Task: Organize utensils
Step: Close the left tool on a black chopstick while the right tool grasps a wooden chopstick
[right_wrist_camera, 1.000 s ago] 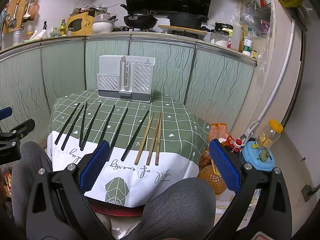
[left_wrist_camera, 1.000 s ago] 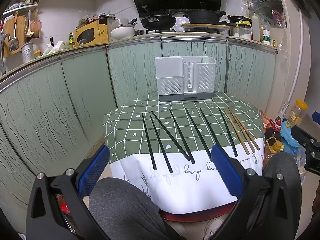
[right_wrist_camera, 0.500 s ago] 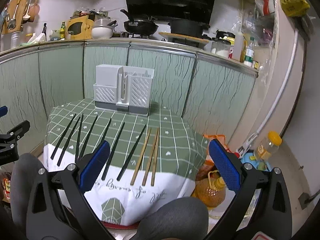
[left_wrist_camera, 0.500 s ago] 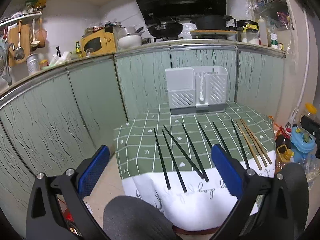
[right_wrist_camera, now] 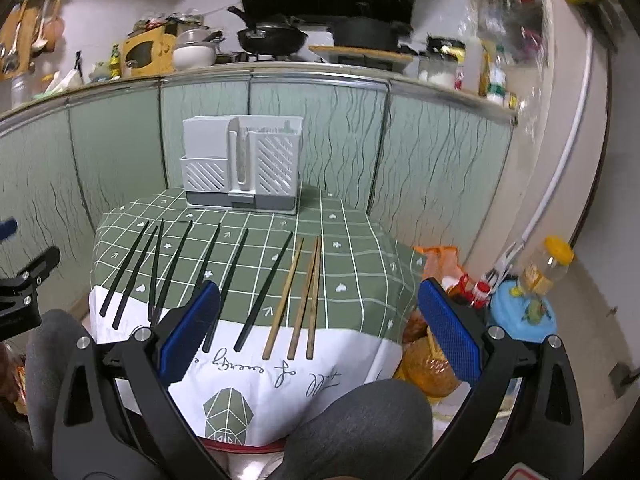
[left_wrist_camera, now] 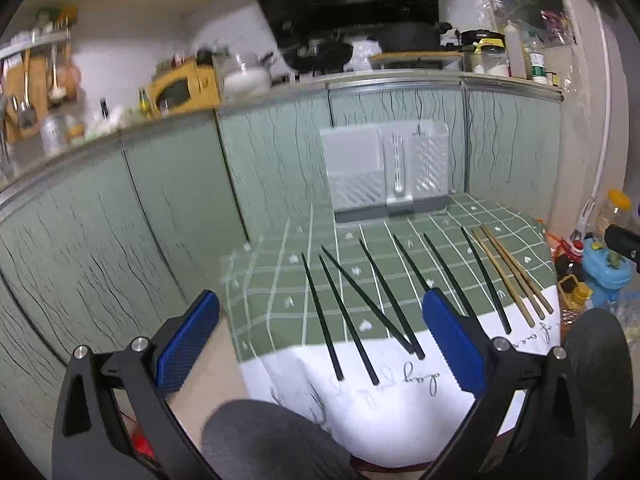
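Several black chopsticks and three wooden chopsticks lie side by side on the green checked tablecloth. A white utensil holder stands upright at the table's far edge. My left gripper is open and empty, held near the table's front left edge. My right gripper is open and empty, near the front edge, in line with the wooden chopsticks.
Green kitchen cabinets stand behind and to the left of the table. Bottles and a blue container sit on the floor to the right. The person's grey-clad knees are below the front edge.
Both grippers have risen, and the left one has turned left, so the table sits further right in its view. Both stay open and empty. Nothing on the table has moved.
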`<state>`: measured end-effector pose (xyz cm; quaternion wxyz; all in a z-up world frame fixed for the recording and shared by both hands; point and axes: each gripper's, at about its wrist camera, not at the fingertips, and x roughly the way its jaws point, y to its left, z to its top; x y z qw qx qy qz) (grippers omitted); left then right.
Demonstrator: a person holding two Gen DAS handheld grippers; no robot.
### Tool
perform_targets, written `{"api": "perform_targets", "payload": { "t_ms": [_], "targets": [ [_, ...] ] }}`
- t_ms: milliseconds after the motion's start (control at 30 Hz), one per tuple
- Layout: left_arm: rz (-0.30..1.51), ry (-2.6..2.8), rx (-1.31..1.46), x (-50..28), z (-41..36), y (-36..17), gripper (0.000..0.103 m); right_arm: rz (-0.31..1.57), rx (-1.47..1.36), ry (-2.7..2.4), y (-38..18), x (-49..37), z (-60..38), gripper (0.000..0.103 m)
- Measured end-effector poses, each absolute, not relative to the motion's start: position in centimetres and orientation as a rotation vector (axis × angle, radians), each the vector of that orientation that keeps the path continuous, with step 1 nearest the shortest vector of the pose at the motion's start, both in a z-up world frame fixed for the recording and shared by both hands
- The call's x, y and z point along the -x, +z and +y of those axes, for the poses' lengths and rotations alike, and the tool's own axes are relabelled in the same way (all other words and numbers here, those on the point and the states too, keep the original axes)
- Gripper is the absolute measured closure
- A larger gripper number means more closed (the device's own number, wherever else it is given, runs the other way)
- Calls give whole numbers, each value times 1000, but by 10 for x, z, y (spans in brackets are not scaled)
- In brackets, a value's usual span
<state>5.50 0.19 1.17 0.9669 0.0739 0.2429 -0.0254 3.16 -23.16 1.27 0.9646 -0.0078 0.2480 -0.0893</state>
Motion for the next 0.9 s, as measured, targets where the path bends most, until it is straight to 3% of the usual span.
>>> {"api": "perform_targets", "payload": {
  "t_ms": [900],
  "targets": [
    [691,62,-85,-138,39,-66,4,634,38,-102,-58,-93,-266,8]
  ]
}}
